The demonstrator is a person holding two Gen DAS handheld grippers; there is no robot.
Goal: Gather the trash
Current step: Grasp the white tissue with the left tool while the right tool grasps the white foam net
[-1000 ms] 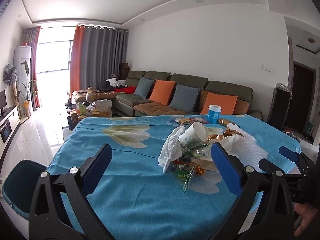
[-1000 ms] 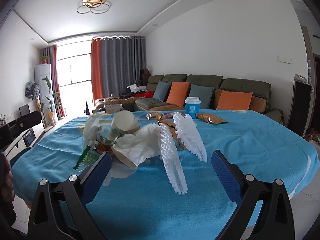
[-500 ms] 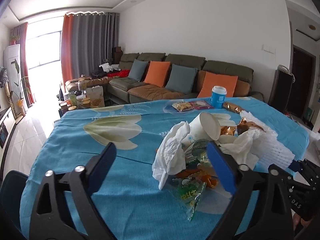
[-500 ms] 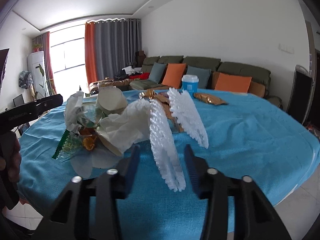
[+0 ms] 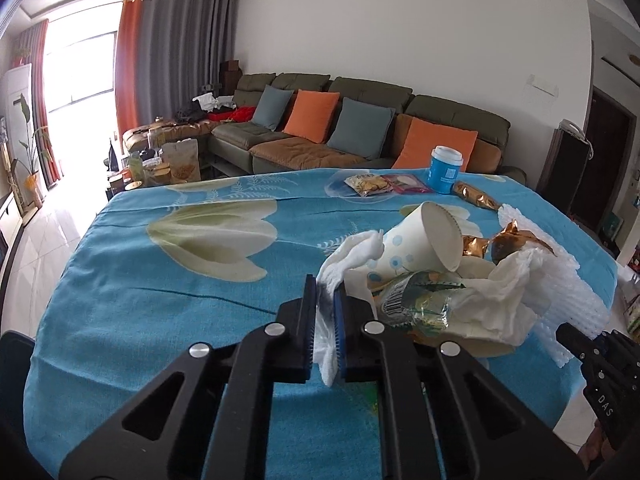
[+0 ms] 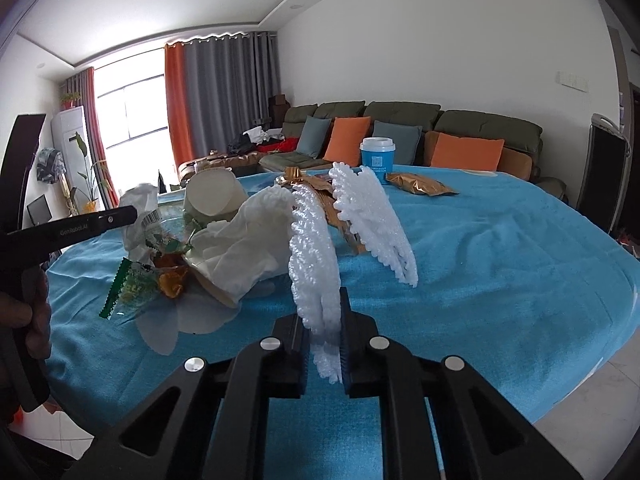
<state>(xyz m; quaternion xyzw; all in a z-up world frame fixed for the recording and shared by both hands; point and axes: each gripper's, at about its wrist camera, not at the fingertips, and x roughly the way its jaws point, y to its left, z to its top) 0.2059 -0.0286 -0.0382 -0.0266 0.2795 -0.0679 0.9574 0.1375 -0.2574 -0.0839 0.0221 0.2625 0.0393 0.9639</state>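
A heap of trash lies on the blue flowered tablecloth point(image 5: 160, 300): a tipped paper cup point(image 5: 424, 240), crumpled white tissues, a clear wrapper with a barcode point(image 5: 416, 300), gold foil wrappers point(image 5: 512, 240) and white foam nets. My left gripper point(image 5: 325, 286) is shut on the left white tissue point(image 5: 352, 252) at the heap's near edge. The jaws of my right gripper point(image 6: 322, 312) are closing, and its pads press on the lower end of a white foam net point(image 6: 316, 248). A second foam net point(image 6: 372, 216) leans just right of it.
A blue lidded cup point(image 5: 444, 170), snack packets point(image 5: 368, 182) and a gold packet point(image 6: 420, 188) sit near the table's far edge. Behind it stands a green sofa point(image 5: 360, 120) with cushions. The table's right edge drops to a tiled floor point(image 6: 592, 412).
Both grippers went from wide open to closed. The left one moved forward and right onto the tissue. The right one dipped slightly and clamped the foam net.
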